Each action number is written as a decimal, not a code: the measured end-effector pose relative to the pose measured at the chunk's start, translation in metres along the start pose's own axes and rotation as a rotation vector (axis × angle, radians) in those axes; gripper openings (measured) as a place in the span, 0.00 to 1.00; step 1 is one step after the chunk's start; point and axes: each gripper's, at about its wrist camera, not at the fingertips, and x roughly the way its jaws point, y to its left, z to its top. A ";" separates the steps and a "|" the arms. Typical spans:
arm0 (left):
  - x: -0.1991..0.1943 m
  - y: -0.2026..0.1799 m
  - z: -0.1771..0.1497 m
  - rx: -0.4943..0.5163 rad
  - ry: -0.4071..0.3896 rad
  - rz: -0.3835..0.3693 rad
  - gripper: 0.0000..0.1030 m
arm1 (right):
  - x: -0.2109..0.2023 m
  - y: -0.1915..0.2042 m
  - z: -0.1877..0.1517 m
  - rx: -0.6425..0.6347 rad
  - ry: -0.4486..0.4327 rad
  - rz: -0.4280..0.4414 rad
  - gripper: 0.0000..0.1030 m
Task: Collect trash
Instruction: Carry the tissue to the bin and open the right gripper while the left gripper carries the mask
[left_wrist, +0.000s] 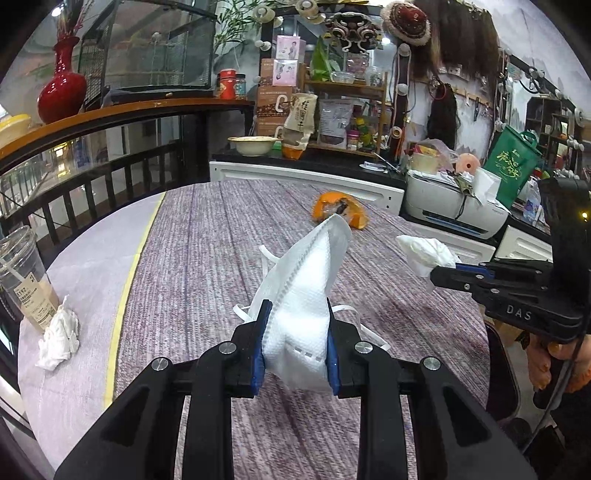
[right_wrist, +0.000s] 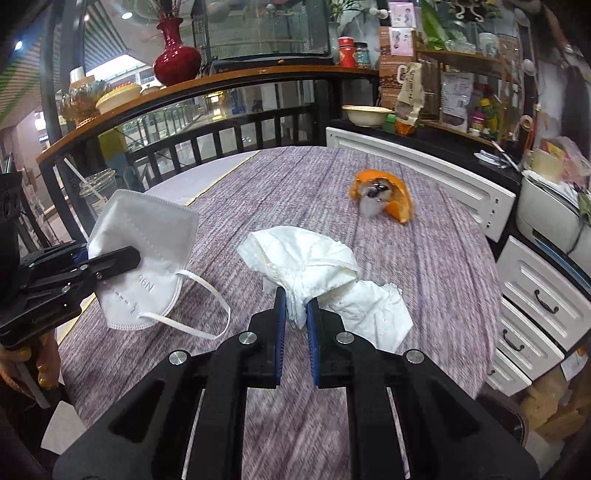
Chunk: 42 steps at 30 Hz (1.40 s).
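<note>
Left wrist view, left to right: plastic cup (left_wrist: 22, 273) with straw at 9 o'clock on the desk (left_wrist: 207, 258) edge, crumpled tissue (left_wrist: 59, 338) touching its base. Centre: left gripper (left_wrist: 295, 343) pinching a white face mask (left_wrist: 306, 280), blue pads pressed into both sides of the folded body, mask nose pointing toward 12, ear loops hanging loose, mask off the desk. Orange peel (left_wrist: 341, 210) lying on the desk at 12–1 o'clock, just behind the mask tip. At 3 o'clock: right gripper (left_wrist: 443, 271) coming in from the side, clamped on a white paper wad (left_wrist: 424, 254), held in the air. A hand (left_wrist: 554, 365) on its grip at 4 o'clock.

Right wrist view, left to right: left gripper (right_wrist: 122, 258) at 9 o'clock with the mask (right_wrist: 144, 254) in it, one loop drooping to the desk (right_wrist: 443, 258). Centre: right gripper (right_wrist: 295, 314) pressed together on the paper wad (right_wrist: 314, 269), paper bunched between the pads, rest fanning out ahead and right. Orange peel (right_wrist: 388, 195) at 1 o'clock, well apart from both grippers.
</note>
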 end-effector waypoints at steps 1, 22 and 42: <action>0.000 -0.004 0.000 0.004 0.001 -0.005 0.25 | -0.006 -0.003 -0.005 0.006 -0.008 -0.008 0.11; 0.000 -0.111 -0.006 0.082 0.033 -0.176 0.25 | -0.104 -0.098 -0.095 0.254 -0.124 -0.219 0.11; 0.027 -0.205 -0.010 0.129 0.084 -0.323 0.25 | -0.095 -0.190 -0.221 0.561 0.018 -0.471 0.11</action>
